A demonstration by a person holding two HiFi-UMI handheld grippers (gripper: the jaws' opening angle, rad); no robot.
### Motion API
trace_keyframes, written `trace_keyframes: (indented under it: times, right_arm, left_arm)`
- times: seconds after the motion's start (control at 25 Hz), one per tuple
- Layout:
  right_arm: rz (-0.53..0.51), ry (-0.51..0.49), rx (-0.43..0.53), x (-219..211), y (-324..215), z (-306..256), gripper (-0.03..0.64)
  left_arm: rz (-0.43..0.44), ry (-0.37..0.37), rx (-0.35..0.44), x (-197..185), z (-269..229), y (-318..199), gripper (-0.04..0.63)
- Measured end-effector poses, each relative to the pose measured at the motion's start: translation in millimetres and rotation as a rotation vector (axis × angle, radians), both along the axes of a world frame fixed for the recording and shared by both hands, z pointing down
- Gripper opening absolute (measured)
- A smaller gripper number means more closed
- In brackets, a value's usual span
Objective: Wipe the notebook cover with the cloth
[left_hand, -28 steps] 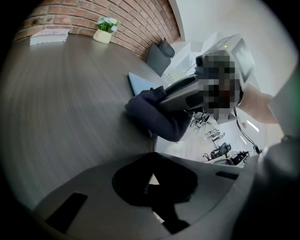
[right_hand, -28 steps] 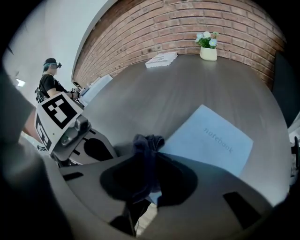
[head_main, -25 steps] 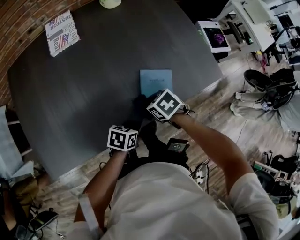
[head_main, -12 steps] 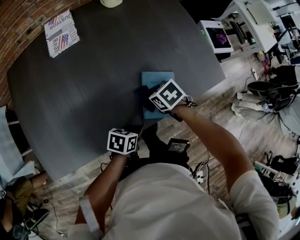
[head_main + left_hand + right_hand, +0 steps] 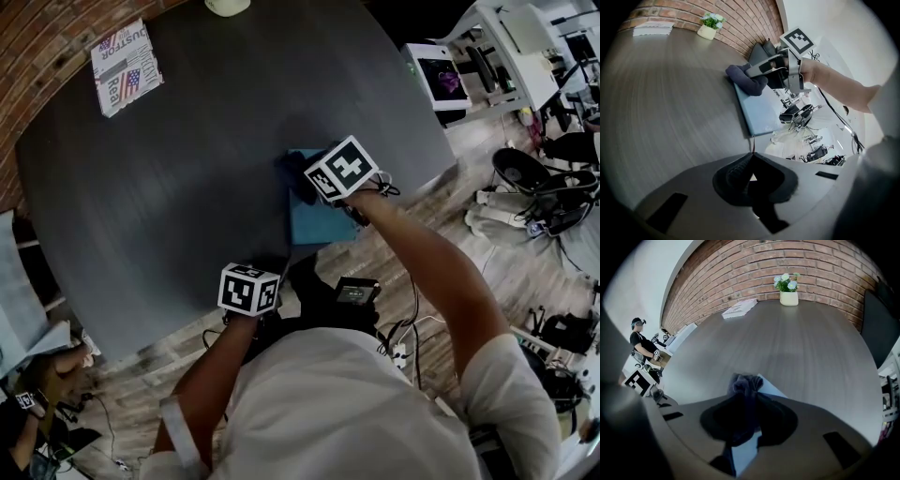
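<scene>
Cloth (image 5: 292, 174) at notebook (image 5: 323, 225) far edge

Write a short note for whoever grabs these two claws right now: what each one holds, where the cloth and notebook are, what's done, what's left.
Right claw: shut on the dark crumpled cloth, pressing it on the far left corner of the light blue notebook.
Left claw: shut, empty, held by the near edge of the dark grey table, off the notebook.
Done: cloth gripped and on the cover.
Left: wipe across the cover toward you; how much is already wiped can't be told.
</scene>
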State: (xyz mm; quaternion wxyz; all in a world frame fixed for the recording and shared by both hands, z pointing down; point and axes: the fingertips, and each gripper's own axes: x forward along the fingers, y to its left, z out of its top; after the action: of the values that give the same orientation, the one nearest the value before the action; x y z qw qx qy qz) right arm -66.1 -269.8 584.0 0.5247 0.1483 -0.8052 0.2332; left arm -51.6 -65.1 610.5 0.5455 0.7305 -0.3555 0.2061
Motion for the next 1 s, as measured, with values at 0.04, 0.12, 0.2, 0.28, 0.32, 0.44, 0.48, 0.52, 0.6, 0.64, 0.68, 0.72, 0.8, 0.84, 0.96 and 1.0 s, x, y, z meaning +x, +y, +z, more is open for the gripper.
trace_keyframes:
  times: [0.04, 0.12, 0.2, 0.28, 0.32, 0.44, 0.48, 0.52, 0.6, 0.64, 0.68, 0.72, 0.8, 0.84, 0.96, 1.0]
  right_arm:
    - [0.001, 0.004, 0.004, -1.2, -4.9, 0.7, 0.094]
    - [0.006, 0.010, 0.014, -3.3, -14.1, 1.8, 0.094]
    - [0.013, 0.015, 0.021, -4.0, -21.5, 2.4, 0.094]
    - [0.021, 0.019, 0.029, -4.5, -28.1, 2.3, 0.095]
    - [0.025, 0.020, 0.034, -5.3, -31.6, 2.1, 0.095]
    - [0.039, 0.023, 0.052, -8.5, -42.8, 1.9, 0.095]
    - [0.045, 0.024, 0.059, -9.3, -46.6, 2.1, 0.094]
    - [0.052, 0.025, 0.069, -9.8, -50.5, 2.1, 0.095]
    - [0.070, 0.031, 0.096, -9.0, -59.7, 1.0, 0.094]
    - [0.081, 0.036, 0.116, -8.1, -65.0, -0.3, 0.094]
    - [0.092, 0.041, 0.137, -7.2, -70.5, -1.9, 0.094]
    - [0.103, 0.045, 0.160, -6.5, -75.6, -3.8, 0.094]
    - [0.126, 0.041, 0.205, -5.9, -84.4, -9.5, 0.094]
    - [0.138, 0.035, 0.228, -5.7, -88.2, -13.4, 0.093]
    - [0.173, 0.009, 0.279, -4.4, -96.2, -27.4, 0.092]
    - [0.185, -0.003, 0.285, -4.0, -96.9, -32.4, 0.092]
  left_arm:
    - [0.000, 0.000, 0.000, -0.5, 0.6, -0.6, 0.008]
    - [0.001, 0.000, 0.001, -1.0, 1.6, -1.6, 0.008]
    - [0.000, -0.001, 0.002, -0.3, 1.9, -1.1, 0.008]
    - [0.000, -0.001, 0.002, 0.3, 1.5, -0.3, 0.008]
    - [0.001, -0.002, 0.002, 0.2, 1.2, -0.2, 0.008]
    - [0.001, -0.003, 0.001, -1.0, 0.9, -0.7, 0.008]
    - [0.000, -0.003, 0.001, -1.3, 1.0, -0.8, 0.008]
    - [0.000, -0.003, 0.000, -1.3, 1.0, -0.8, 0.008]
    - [-0.001, -0.002, 0.001, -0.1, 0.3, -0.9, 0.008]
    - [-0.002, -0.002, 0.001, 0.6, -0.2, -1.0, 0.008]
    - [-0.002, -0.002, 0.003, 1.1, -0.5, -1.1, 0.008]
    - [-0.001, -0.003, 0.004, 1.2, -0.5, -1.1, 0.008]
    - [0.000, -0.006, 0.007, 0.8, 0.2, -1.0, 0.008]
    - [0.001, -0.009, 0.010, 0.3, 0.7, -0.9, 0.008]
    - [0.002, -0.022, 0.021, -2.3, 2.2, -0.9, 0.008]
    - [0.001, -0.024, 0.025, -3.4, 2.3, -0.3, 0.008]
